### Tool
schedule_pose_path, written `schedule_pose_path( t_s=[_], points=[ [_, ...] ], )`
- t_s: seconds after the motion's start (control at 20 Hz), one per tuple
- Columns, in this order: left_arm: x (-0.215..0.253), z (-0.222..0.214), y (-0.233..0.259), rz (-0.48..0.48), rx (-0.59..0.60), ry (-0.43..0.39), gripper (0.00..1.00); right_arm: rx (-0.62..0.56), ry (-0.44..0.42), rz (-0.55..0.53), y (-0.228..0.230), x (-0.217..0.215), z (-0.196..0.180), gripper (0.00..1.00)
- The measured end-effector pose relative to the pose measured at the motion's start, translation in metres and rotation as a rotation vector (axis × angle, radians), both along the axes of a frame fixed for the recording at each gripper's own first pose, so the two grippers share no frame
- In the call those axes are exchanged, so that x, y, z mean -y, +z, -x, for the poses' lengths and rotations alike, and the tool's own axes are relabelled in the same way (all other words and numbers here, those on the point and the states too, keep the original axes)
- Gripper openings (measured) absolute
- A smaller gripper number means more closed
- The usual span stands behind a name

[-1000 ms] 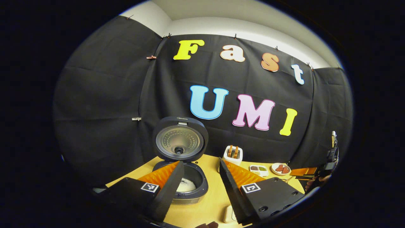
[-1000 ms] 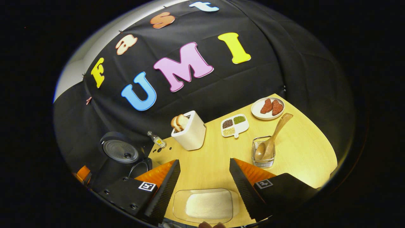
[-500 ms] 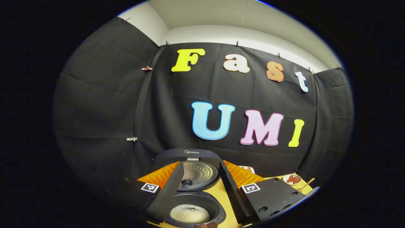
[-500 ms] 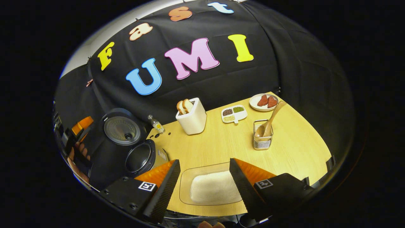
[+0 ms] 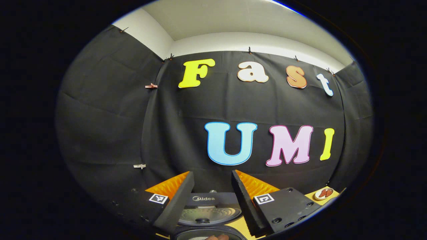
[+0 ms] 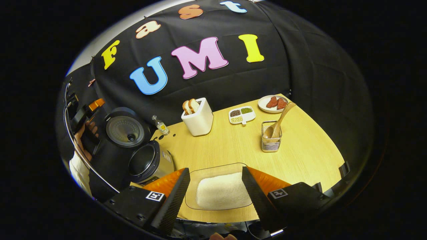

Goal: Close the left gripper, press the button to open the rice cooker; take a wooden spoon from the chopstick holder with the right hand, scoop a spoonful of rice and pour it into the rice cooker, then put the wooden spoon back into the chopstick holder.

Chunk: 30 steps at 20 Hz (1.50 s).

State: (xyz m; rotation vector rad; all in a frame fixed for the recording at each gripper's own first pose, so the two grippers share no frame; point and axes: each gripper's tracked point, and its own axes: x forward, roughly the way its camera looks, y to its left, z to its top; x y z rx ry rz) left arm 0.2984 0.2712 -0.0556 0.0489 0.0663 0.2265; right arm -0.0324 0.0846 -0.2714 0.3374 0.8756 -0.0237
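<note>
Holding both tongs spread, empty | rice cooker [image 6: 140, 156] lid up, so I judge the button step finished | wooden spoon [image 6: 278, 121] rests in chopstick holder [image 6: 271, 141], well right of cooker | right gripper [image 6: 216, 196] hovers over rice tray [image 6: 220, 190] | left gripper [image 5: 210, 200] above cooker

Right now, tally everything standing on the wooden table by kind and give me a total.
Black rice cooker with open lid: 1
White toaster holding bread slices: 1
White divided dish of beans: 1
White round plate of red pieces: 1
Wire chopstick holder with wooden spoon: 1
Clear tray of white rice: 1
Small clear bottle: 1
Total: 7
</note>
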Motion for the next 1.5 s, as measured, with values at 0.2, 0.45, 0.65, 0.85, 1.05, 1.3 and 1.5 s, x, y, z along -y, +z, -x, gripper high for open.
schedule_pose_path(
  t_s=[0.2, 0.45, 0.65, 0.85, 1.05, 1.3, 1.5],
  points=[
    [-0.023, -0.025, -0.017, 0.053, -0.057, 0.052, 0.79, -0.01, 0.013, -0.001, -0.004, -0.002, 0.002, 0.98],
    [-0.029, -0.029, -0.056, 0.118, -0.21, 0.08, 0.82, -0.02, 0.014, -0.015, -0.008, -0.004, 0.005, 0.98],
    [-0.02, -0.007, -0.064, 0.077, -0.238, 0.079, 0.82, -0.032, 0.014, -0.043, -0.011, -0.012, 0.009, 0.98],
    [-0.003, 0.027, -0.071, 0.097, -0.236, 0.067, 0.83, -0.031, 0.033, -0.048, -0.013, -0.019, 0.011, 0.98],
    [0.016, 0.071, -0.088, 0.073, -0.246, 0.053, 0.83, -0.034, 0.038, -0.055, -0.014, -0.02, 0.013, 0.98],
    [0.04, 0.129, -0.132, 0.068, -0.295, 0.064, 0.83, -0.046, 0.033, -0.068, -0.018, -0.02, 0.017, 0.98],
    [0.052, 0.162, -0.17, 0.112, -0.352, 0.059, 0.83, -0.053, 0.04, -0.067, -0.021, -0.021, 0.022, 0.98]
  ],
)
